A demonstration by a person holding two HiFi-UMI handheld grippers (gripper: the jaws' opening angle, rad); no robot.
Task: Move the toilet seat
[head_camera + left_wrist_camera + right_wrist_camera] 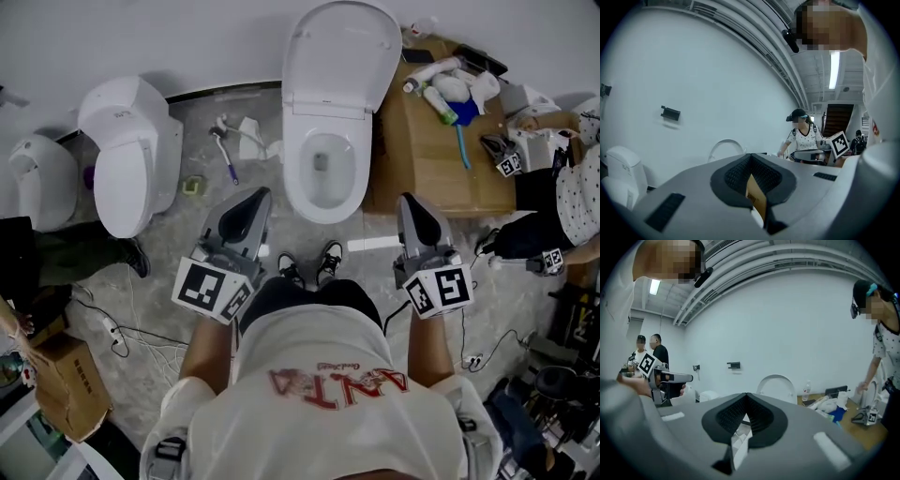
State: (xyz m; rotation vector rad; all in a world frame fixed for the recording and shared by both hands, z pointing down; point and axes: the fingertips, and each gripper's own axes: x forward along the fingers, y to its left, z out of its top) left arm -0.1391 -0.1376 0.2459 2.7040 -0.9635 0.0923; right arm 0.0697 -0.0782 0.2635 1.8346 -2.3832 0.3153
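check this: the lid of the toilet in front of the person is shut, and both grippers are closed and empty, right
Not quite. The lid of the toilet in front of the person stands raised, not shut, as the head view shows. The rest holds: the left gripper and the right gripper are both closed and empty.

The person's white T-shirt [328, 412] bore the brand name ANTA in large red capitals, upside down in the head view. A smaller red script line beside it was too small to read. Black-and-white square code markers faced up on the left gripper [260, 196] and right gripper [409, 200].
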